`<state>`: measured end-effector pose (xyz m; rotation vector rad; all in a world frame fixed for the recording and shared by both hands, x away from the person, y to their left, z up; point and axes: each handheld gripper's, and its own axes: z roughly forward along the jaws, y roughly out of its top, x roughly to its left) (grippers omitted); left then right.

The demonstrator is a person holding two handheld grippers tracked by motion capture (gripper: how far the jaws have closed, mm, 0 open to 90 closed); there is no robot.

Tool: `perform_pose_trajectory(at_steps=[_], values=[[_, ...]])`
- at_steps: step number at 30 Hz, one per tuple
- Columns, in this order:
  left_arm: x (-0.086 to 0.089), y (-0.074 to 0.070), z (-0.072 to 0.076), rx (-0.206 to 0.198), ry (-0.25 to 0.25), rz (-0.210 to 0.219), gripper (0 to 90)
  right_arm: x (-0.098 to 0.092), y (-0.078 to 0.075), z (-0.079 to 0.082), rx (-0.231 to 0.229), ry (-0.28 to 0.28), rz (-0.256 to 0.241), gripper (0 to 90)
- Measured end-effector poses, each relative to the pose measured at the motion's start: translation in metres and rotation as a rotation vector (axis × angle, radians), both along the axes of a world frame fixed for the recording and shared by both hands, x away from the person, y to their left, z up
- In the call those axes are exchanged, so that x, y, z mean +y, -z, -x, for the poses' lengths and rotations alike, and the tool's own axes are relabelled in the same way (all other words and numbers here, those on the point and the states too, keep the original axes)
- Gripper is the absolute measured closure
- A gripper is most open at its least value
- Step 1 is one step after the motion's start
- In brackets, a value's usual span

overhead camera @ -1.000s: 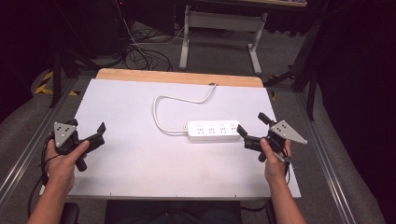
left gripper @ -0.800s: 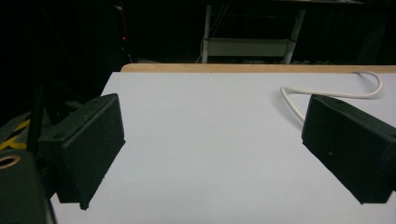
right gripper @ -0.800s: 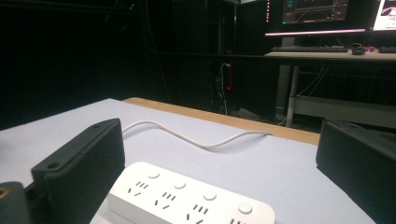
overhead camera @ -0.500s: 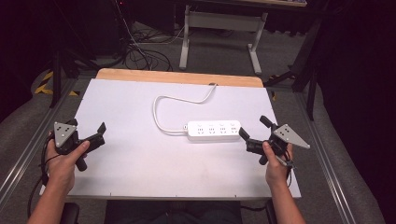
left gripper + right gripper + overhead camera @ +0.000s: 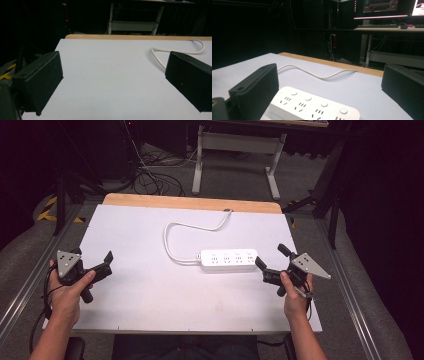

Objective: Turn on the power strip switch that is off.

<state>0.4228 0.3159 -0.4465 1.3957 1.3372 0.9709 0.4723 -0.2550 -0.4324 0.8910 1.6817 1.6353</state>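
Observation:
A white power strip (image 5: 229,260) with several sockets lies right of centre on the white table (image 5: 150,300). Its white cable (image 5: 172,232) loops left, then runs to the far wooden edge. My right gripper (image 5: 272,256) is open just right of the strip's end, jaws pointing at it, holding nothing. In the right gripper view the strip (image 5: 314,106) lies low between the spread jaws of that gripper (image 5: 329,92), with the cable (image 5: 312,73) behind. My left gripper (image 5: 91,254) is open and empty at the table's left side. The left gripper view has its jaws (image 5: 112,82) wide apart, and the cable (image 5: 175,52) lies far right.
A wooden strip (image 5: 195,202) borders the table's far edge. Beyond it stand a white desk frame (image 5: 235,145) and tangled floor cables (image 5: 150,177). Metal rails (image 5: 345,285) run along both sides. A desk with keyboard (image 5: 378,25) and monitors stands behind.
My right gripper has drawn back slightly to the right, away from the strip's end. The left gripper and the strip have not moved.

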Motion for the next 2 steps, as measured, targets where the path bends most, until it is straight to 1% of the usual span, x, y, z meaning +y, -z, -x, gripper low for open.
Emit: perform_pose_trajectory(at_steps=[2], values=[[0.0002, 0.0, 0.0002, 0.002, 0.0, -0.002, 2.0, 0.0008, 0.0002, -0.0001, 0.003, -0.004, -0.004, 1.9]])
